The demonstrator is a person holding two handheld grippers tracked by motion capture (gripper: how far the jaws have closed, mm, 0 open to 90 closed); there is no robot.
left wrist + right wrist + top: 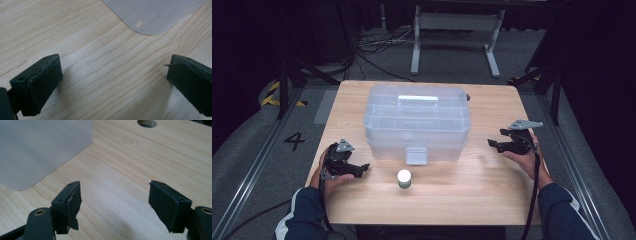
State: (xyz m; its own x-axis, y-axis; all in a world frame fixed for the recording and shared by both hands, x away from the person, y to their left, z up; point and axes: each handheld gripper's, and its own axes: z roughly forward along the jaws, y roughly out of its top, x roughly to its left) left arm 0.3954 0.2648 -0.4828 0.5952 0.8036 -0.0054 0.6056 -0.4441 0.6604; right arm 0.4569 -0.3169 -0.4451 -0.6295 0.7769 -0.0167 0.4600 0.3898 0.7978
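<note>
- Where the pale wooden table (492, 185) stands, grey carpet floor (252, 150) lies around it, dark curtains close the sides, and a yellow-and-black striped marking (273, 95) shows on the floor at far left.
- Beyond the far edge of the table a white metal frame (457, 30) stands on two legs, with loose cables (377, 47) lying on the floor to its left; a black figure "4" (294, 140) is marked on the floor to the left of the table.
- A clear plastic storage box (417, 122) with a white handle on its lid and a front latch sits in the middle of the table; its rounded frosted corner shows in both gripper views.
- A small jar with a white lid (404, 178) stands upright on the table just in front of the box latch, between the two hands and apart from both.
- The left claw (359, 169) is near the front left corner of the box, held low over the wood; its jaws stand wide apart with nothing but bare grain between them.
- The right claw (493, 143) is off the right end of the box, above the table; its jaws are also well apart and hold nothing.
- A round hole (146, 123) pierces the tabletop beyond the right claw.
</note>
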